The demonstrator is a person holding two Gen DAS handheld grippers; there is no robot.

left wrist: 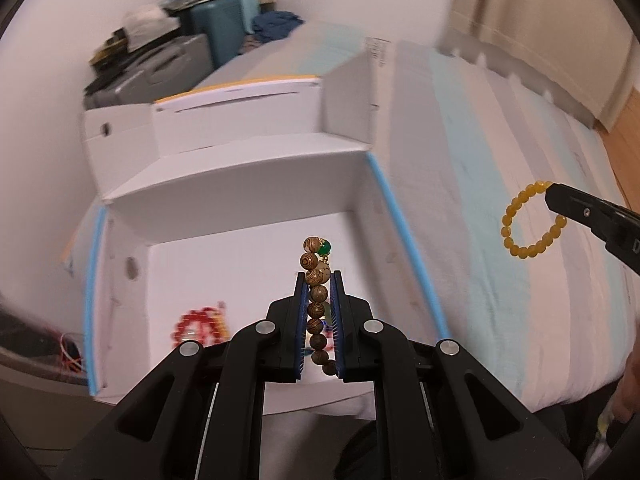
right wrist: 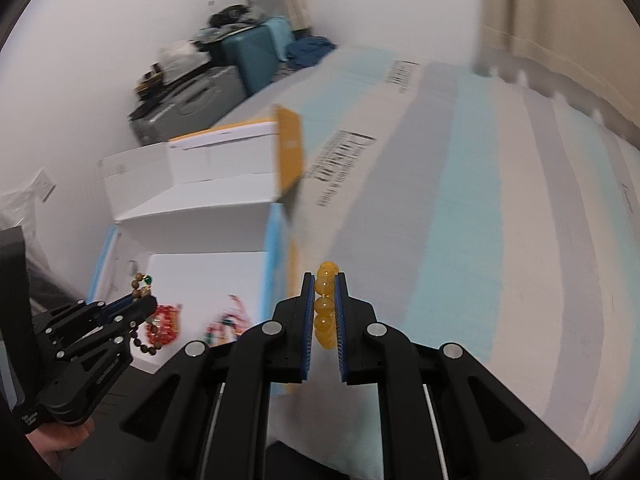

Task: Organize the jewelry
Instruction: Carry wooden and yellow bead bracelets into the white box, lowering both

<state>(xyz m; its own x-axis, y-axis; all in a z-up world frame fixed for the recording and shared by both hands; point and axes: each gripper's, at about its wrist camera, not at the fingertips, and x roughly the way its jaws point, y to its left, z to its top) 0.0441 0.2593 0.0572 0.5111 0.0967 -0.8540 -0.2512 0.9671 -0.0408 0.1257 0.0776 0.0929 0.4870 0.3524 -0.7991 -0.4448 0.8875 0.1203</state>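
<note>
My left gripper (left wrist: 319,276) is shut on a brown wooden bead bracelet (left wrist: 310,261) with one green bead, held above an open white box (left wrist: 240,184) with blue-taped edges. A blurred red bracelet (left wrist: 202,322) lies on the box floor. Over the bed on the right hangs a yellow bead bracelet (left wrist: 528,220), gripped by my right gripper (left wrist: 554,196). In the right wrist view the right gripper (right wrist: 323,278) is shut on the yellow bracelet (right wrist: 325,304). The left gripper (right wrist: 140,304) carries the brown bracelet (right wrist: 140,282) over the box (right wrist: 192,232), above a red bracelet (right wrist: 164,324) and a multicoloured one (right wrist: 226,324).
A bed with a pale blue and grey striped sheet (left wrist: 480,160) fills the right side. A second white box with a yellow edge (left wrist: 240,112) stands behind the open one. Suitcases and clothes (left wrist: 224,28) are piled against the far wall. A hand (right wrist: 60,448) holds the left gripper.
</note>
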